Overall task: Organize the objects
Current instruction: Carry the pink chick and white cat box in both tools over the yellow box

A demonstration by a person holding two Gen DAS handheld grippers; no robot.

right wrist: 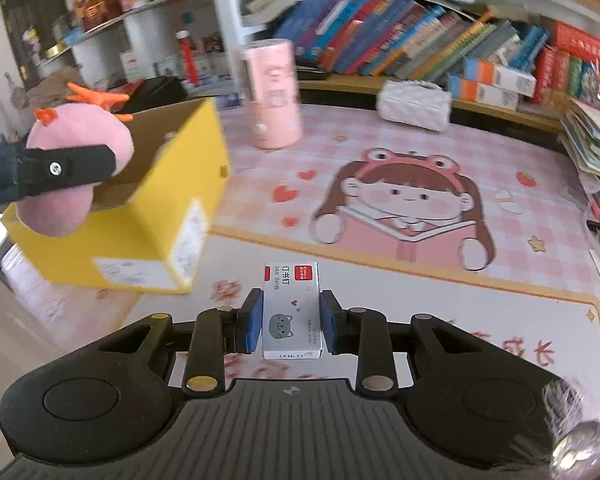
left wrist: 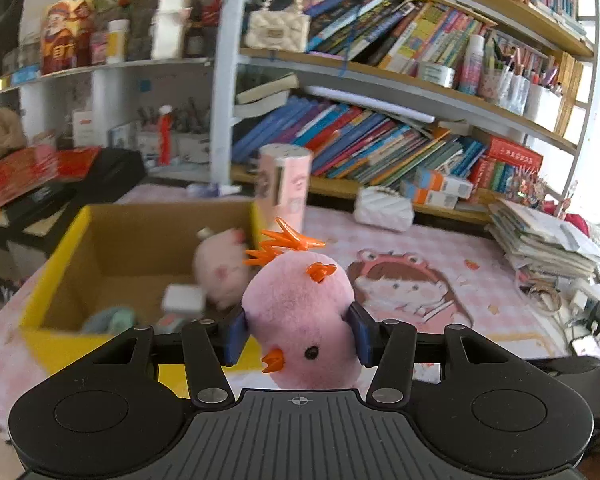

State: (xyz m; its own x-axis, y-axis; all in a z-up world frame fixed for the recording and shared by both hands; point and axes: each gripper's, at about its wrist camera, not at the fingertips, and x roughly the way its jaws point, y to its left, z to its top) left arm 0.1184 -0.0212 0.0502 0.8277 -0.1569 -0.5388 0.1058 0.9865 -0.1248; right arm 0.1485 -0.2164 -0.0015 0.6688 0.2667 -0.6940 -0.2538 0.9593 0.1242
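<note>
My left gripper [left wrist: 299, 334] is shut on a pink plush chick [left wrist: 300, 316] with orange feet and beak, held upside down just in front of the yellow cardboard box [left wrist: 52, 264]. In the right wrist view the same chick [right wrist: 72, 168] hangs beside the yellow box [right wrist: 160, 216] at the left. My right gripper [right wrist: 291, 322] is shut on a small white staple box [right wrist: 291, 312] with a grey cat picture, lifted above the pink desk mat [right wrist: 520, 264]. Inside the yellow box lie a pink plush toy [left wrist: 220, 268], a white block [left wrist: 184, 298] and a teal item [left wrist: 112, 318].
A pink cylinder container [right wrist: 272, 96] stands behind the box, a white quilted purse [right wrist: 414, 104] at the shelf foot. Bookshelves [left wrist: 380, 152] fill the back. A paper stack [left wrist: 548, 240] sits at the right edge. Black cases [left wrist: 80, 184] lie at the left.
</note>
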